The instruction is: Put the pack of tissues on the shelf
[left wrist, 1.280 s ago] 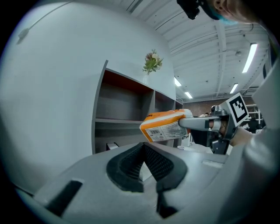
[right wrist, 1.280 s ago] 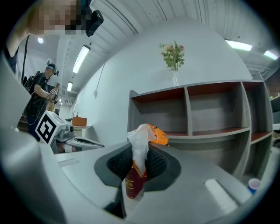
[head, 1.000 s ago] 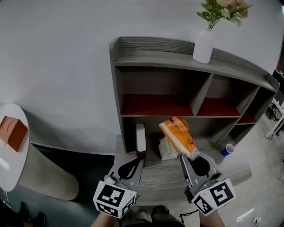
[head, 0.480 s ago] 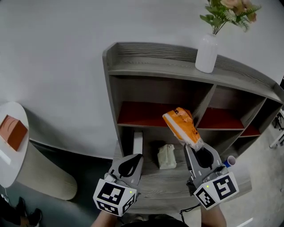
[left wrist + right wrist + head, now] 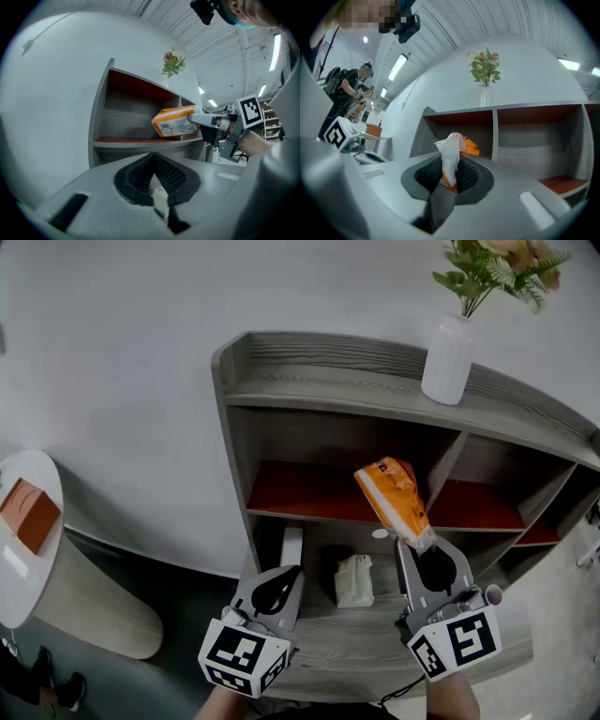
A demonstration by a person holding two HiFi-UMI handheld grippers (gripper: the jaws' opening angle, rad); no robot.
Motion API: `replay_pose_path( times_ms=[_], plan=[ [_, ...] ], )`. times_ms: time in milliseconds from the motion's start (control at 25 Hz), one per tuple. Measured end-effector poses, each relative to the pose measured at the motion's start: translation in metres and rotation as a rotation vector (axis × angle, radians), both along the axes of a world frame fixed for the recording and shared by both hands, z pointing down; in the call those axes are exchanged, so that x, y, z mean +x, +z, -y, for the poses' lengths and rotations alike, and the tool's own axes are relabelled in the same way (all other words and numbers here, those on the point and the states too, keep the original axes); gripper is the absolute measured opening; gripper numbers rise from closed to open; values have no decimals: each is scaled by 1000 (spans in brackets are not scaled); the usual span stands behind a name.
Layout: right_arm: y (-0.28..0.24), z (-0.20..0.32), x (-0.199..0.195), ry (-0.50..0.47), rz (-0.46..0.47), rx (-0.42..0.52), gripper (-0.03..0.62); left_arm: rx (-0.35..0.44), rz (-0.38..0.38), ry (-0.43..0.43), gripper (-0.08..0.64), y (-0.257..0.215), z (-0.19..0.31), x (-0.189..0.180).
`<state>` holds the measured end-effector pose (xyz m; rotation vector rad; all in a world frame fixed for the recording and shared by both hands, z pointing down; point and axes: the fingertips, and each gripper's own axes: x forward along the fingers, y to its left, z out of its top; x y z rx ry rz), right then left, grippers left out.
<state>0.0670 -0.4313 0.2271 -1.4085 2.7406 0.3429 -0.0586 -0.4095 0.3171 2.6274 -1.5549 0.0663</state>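
The orange pack of tissues [image 5: 394,501] hangs in the air in front of the grey shelf unit [image 5: 319,381], level with its red middle board [image 5: 305,491] and near the upright divider. My right gripper [image 5: 419,546] is shut on the pack's crimped white end [image 5: 451,151]. From the left gripper view the pack [image 5: 176,123] hovers just above that board's front edge. Lower left, my left gripper [image 5: 284,576] is held still with its jaws together [image 5: 157,187]; a small pale scrap shows at their tips.
A white vase [image 5: 446,360] with flowers stands on the shelf's top board. On the lower board lie a crumpled whitish bag [image 5: 354,579] and an upright white object [image 5: 292,546]. A cup [image 5: 494,595] is at the right. A round white table [image 5: 33,563] with a brown box [image 5: 28,514] stands far left.
My right gripper has lifted the orange pack up and forward, from above the lower board to the level of the red middle board. The left gripper has stayed put.
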Motion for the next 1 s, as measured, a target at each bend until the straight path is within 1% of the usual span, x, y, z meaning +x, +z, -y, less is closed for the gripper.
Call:
replay_pose_path(
  times_ms=[120,280,680,1000],
  plan=[
    [14,15,-3,23,-44,-12,51,-10,-2,-13,-6,3,3,-3],
    [30,30,-14,-1,-70,-53,55,-22,4,-27,-6,6,7,-6],
    [48,56,-36,-50,-57,-126,72,-40,15,-66,-6,8,12,-20],
    [53,62,-51,-112,-56,-163,101,-29,10,-62,-6,6,15,-15]
  ],
)
